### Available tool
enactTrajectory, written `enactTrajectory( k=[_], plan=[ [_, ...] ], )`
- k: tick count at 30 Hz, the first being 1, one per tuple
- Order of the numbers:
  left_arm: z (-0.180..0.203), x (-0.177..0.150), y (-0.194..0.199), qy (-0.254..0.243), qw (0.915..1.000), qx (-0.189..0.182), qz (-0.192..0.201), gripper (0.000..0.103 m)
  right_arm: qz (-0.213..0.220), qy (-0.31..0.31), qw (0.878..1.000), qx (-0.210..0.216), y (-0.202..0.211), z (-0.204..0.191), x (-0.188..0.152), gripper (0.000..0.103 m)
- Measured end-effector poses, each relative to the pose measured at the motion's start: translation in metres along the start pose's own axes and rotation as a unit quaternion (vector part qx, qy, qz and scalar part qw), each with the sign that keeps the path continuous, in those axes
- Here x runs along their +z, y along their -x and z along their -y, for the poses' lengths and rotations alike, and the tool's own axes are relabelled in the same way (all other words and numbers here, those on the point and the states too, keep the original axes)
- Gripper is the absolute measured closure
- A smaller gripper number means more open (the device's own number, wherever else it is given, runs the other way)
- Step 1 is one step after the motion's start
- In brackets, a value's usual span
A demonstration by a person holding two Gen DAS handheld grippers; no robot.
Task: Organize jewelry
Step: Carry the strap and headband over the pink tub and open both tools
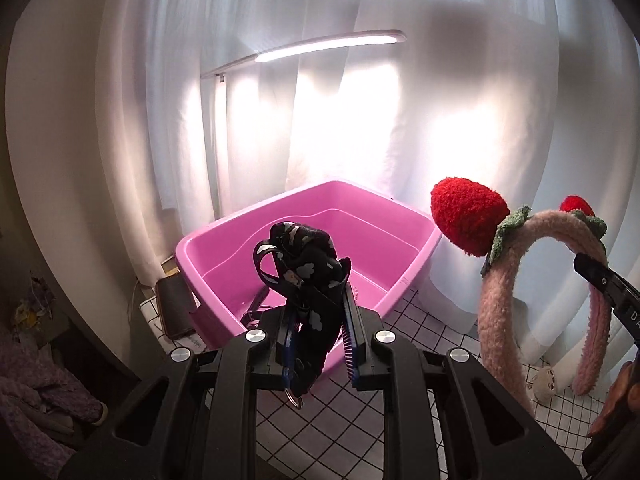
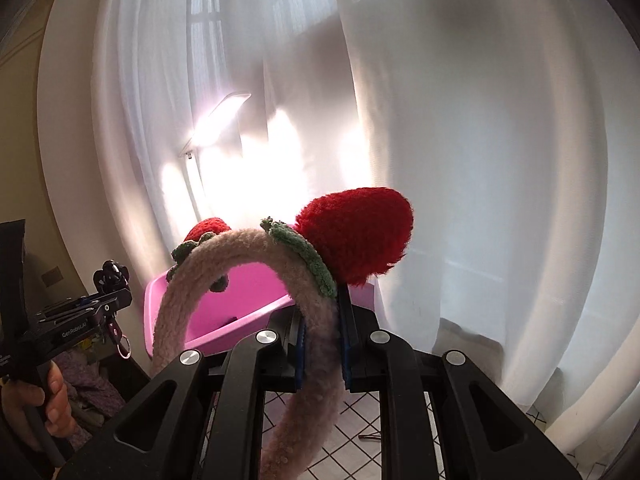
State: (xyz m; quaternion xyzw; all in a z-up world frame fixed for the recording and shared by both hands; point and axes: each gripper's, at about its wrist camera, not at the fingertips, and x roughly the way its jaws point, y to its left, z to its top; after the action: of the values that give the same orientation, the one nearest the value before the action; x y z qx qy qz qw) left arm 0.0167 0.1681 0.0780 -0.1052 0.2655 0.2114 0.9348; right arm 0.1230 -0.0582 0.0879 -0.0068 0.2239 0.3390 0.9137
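Note:
My left gripper (image 1: 318, 300) is shut on a bunched black lanyard (image 1: 308, 264) with a white cloud print; its metal ring (image 1: 295, 400) dangles below the jaws. It hangs in front of a pink plastic tub (image 1: 404, 232). My right gripper (image 2: 322, 320) is shut on a fluffy pink headband (image 2: 236, 256) with two red plush strawberries (image 2: 356, 236), held up off the table. The same headband (image 1: 504, 312) shows at the right of the left wrist view, with the right gripper's black fingers (image 1: 600, 276) clamped on it. The left gripper (image 2: 114, 300) shows at the left edge of the right wrist view.
The tub stands on a white grid-patterned tablecloth (image 1: 320, 440) before sheer white curtains (image 1: 440, 120). A lit desk lamp (image 1: 320, 46) hangs over it. A dark wallet-like case (image 1: 172, 308) lies left of the tub, a small white trinket (image 1: 544, 380) to its right. A hand (image 2: 48, 404) holds the left gripper's handle.

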Motion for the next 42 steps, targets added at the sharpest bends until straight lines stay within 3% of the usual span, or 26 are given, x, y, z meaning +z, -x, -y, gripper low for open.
enactTrajectory(
  k=[8,18,31,42],
  plan=[
    [-0.056,0.038,-0.063,0.007,0.9997,-0.008,-0.022,0.083,-0.015,0.006,1.000,-0.007,-0.074,-0.046,0.030,0.090],
    [-0.079,0.073,-0.130,0.003,0.9983,-0.010,-0.058,0.083,-0.056,0.019,0.998,-0.024,-0.148,-0.068,0.053,0.090],
    [-0.075,0.067,-0.195,-0.032,0.9891,-0.007,-0.144,0.083,-0.144,0.041,0.988,-0.045,-0.218,-0.076,0.045,0.090],
    [-0.071,0.057,-0.220,-0.050,0.9773,-0.007,-0.206,0.081,-0.233,0.043,0.970,-0.049,-0.259,-0.073,0.028,0.089]
  ],
)
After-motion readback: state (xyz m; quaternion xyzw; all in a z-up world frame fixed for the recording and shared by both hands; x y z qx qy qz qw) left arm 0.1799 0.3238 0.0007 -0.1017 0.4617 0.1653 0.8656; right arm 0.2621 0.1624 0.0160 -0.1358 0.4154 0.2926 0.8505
